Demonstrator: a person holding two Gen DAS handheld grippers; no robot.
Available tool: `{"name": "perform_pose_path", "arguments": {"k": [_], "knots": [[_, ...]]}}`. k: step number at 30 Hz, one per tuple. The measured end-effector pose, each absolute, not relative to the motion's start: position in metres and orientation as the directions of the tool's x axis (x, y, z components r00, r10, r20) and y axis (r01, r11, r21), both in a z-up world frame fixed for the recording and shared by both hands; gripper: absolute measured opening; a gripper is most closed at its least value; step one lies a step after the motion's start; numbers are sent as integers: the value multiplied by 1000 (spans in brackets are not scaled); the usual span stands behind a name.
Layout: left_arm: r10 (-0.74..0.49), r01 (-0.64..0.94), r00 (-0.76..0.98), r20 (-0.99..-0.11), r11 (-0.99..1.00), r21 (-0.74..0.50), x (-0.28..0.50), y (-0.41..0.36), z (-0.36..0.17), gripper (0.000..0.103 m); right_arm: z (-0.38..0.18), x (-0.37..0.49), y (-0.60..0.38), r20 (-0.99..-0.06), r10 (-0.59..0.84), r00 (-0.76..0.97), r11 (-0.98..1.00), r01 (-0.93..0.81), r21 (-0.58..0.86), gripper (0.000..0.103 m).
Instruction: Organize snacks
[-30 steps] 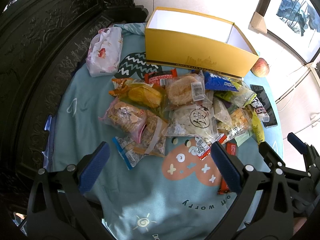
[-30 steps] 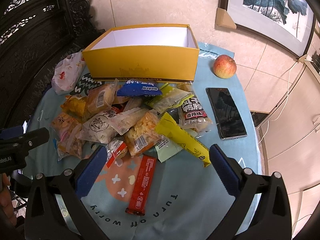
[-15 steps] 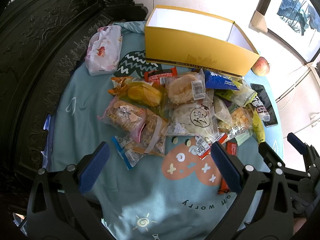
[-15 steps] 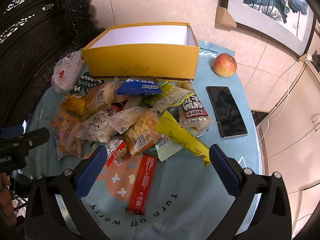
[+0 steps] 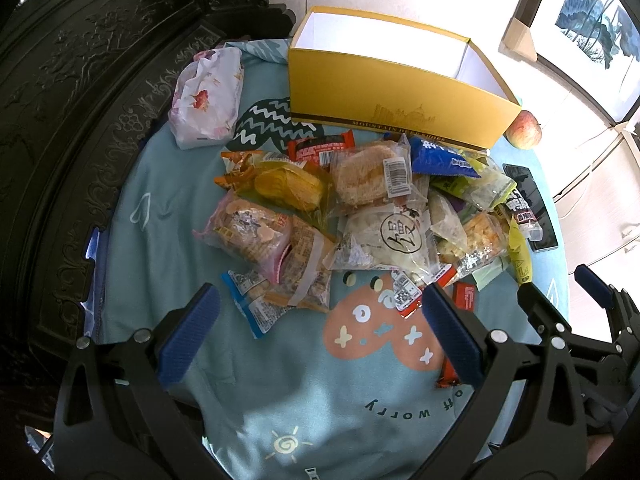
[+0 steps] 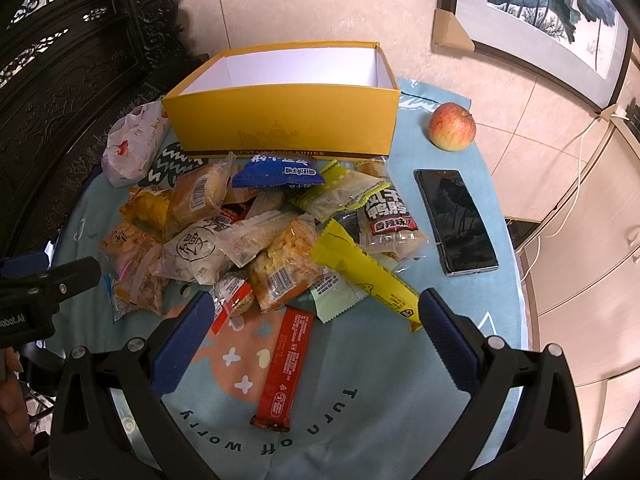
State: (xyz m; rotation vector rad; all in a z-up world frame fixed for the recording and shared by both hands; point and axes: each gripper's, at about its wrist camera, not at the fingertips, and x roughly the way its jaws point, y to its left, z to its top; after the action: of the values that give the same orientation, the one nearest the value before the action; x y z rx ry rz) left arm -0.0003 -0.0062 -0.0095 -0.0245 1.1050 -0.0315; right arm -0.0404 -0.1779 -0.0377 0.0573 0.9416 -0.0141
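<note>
Blue-padded fingers frame each wrist view: the left gripper and the right gripper both stand spread wide with nothing between the pads, held above the near edge of a round table covered in a pale teal cloth printed with a cartoon figure and the words "turn off worry". Nearest the right gripper lies a long red snack bar, on its own on the cloth just clear of the heap. Beyond it the pile of snacks spreads across the middle of the table, packets overlapping: a yellow stick pack at the right front, a clear pack of orange-and-white crackers beside it, a white round-logo pack in the centre, a pink-edged biscuit bag on the left, and a blue packet at the back, close to the box. A black phone lies flat to the right of the heap, apart from it. Behind the snacks stands an open yellow box with a white inside, nothing visible in it. A floral tissue pack sits to the box's left and a red-yellow apple to its right.
</note>
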Motion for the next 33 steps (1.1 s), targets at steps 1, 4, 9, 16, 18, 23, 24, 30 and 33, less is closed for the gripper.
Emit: {"name": "perform_pose_path", "arguments": {"k": [1, 4, 9, 16, 18, 23, 24, 30, 33], "knots": [[-37, 13, 446, -894, 999, -35, 1, -6, -10, 101, -38, -40, -178, -810, 12, 586, 998, 37, 42, 102], [-37, 14, 441, -897, 999, -34, 2, -6, -13, 101, -40, -40, -179, -811, 12, 584, 998, 38, 41, 102], [-47, 18, 432, -900, 999, -44, 6, -1, -18, 101, -41, -40, -183, -805, 2, 594, 998, 45, 36, 102], [-62, 2, 397, -916, 998, -66, 15, 12, -34, 101, -57, -37, -208, -820, 52, 570, 991, 71, 112, 102], [-65, 10, 383, -921, 998, -66, 20, 13, -40, 101, -60, -35, -215, -824, 53, 564, 989, 81, 120, 102], [-71, 0, 358, -931, 997, -76, 32, 18, -50, 101, -68, -25, -226, -835, 11, 550, 994, 86, 70, 102], [-73, 1, 352, -933, 997, -78, 34, 19, -52, 101, -70, -22, -225, -835, -3, 551, 997, 61, 37, 100], [-68, -10, 316, -946, 997, -75, 47, 27, -65, 101, -97, 1, -217, -869, -33, 494, 994, -75, -80, 70], [-60, -27, 299, -953, 997, -71, 53, 32, -71, 101, -114, 15, -217, -893, -22, 449, 991, -105, -77, 53]]}}
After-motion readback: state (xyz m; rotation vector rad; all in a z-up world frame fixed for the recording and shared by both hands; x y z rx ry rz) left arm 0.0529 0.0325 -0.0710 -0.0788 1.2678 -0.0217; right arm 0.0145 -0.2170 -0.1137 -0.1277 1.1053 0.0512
